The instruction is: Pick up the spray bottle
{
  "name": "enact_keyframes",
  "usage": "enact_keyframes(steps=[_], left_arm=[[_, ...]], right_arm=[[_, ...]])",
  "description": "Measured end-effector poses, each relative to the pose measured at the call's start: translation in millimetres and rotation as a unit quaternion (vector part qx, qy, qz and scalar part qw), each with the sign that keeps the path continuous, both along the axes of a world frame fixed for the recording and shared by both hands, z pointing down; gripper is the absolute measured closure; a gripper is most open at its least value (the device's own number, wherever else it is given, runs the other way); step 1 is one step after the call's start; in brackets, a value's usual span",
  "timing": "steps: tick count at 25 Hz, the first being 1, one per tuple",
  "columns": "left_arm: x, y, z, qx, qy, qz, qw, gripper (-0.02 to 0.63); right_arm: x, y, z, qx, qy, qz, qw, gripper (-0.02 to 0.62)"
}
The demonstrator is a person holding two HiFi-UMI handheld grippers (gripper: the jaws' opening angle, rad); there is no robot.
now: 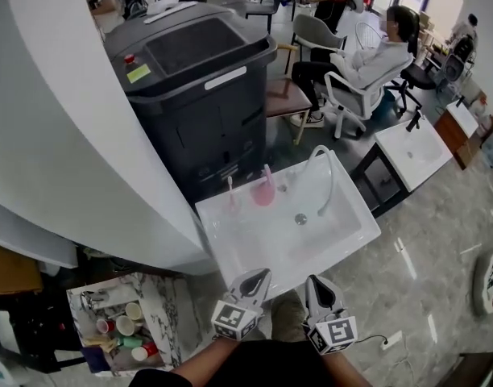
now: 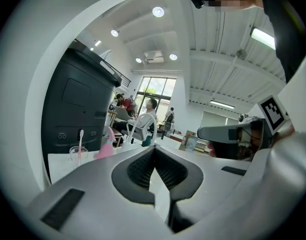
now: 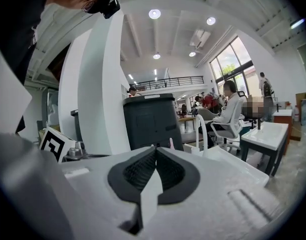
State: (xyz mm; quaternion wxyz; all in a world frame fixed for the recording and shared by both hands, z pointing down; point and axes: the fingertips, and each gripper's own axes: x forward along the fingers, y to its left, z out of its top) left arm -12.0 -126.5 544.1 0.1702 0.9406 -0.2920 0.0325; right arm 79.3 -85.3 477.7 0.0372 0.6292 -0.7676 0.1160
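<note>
The pink spray bottle (image 1: 264, 190) stands at the back rim of the white sink (image 1: 343, 240), left of the curved faucet (image 1: 325, 176). It also shows in the left gripper view as a pink spray bottle (image 2: 105, 147) beside a clear cup with a toothbrush (image 2: 78, 151). My left gripper (image 1: 262, 276) and right gripper (image 1: 316, 283) hover side by side over the sink's near edge, well short of the bottle. The left gripper (image 2: 154, 152) is shut and empty. The right gripper (image 3: 154, 152) is shut and empty too, with a pink tip (image 3: 171, 143) visible just beyond it.
A large black machine (image 1: 198, 79) stands right behind the sink, and a curved white wall (image 1: 61, 135) rises on the left. A marble shelf with several cups (image 1: 122, 325) sits low left. A person in a white chair (image 1: 367, 63) and a second white sink (image 1: 416, 151) are to the right.
</note>
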Motion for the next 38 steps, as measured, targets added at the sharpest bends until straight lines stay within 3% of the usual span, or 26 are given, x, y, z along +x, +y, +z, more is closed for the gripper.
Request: enact_keyframes(steps=[6, 13, 16, 19, 20, 22, 26, 29, 38], left_arm=[[28.2, -50.0, 12.1, -0.007, -0.015, -0.029, 0.9994, 0.591], [51.5, -125.6, 35.3, -0.014, -0.059, -0.079, 0.9951, 0.589], [52.8, -164.4, 51.4, -0.020, -0.086, -0.101, 0.9910, 0.589], [59.2, -196.2, 69.6, -0.031, -0.082, -0.126, 0.9882, 0.588], [61.5, -206.4, 75.4, -0.037, -0.075, -0.135, 0.9873, 0.577], [65.1, -228.8, 86.3, -0.052, -0.063, -0.158, 0.9841, 0.468], [77.9, -263.7, 107.1, -0.051, -0.068, -0.188, 0.9786, 0.386], [87.5, -284.9, 125.0, -0.044, -0.094, -0.189, 0.9765, 0.359], [109.3, -324.8, 171.4, -0.034, -0.166, -0.178, 0.9694, 0.316]], right_arm=[[8.5, -58.8, -2.1, 0.039, -0.008, -0.070, 0.997, 0.597], [63.7, -149.9, 28.8, 0.005, -0.015, -0.071, 0.997, 0.597], [69.6, -180.2, 37.9, -0.004, -0.030, -0.069, 0.997, 0.597], [70.4, -197.8, 51.6, -0.020, -0.036, -0.078, 0.996, 0.597], [70.4, -202.0, 58.4, -0.031, -0.043, -0.080, 0.995, 0.597], [69.2, -210.5, 71.5, -0.049, -0.055, -0.086, 0.994, 0.597], [67.4, -220.1, 85.7, -0.073, -0.079, -0.107, 0.988, 0.597], [65.9, -226.2, 90.1, -0.087, -0.103, -0.121, 0.983, 0.597], [80.6, -243.5, 101.0, -0.095, -0.097, -0.126, 0.983, 0.597]])
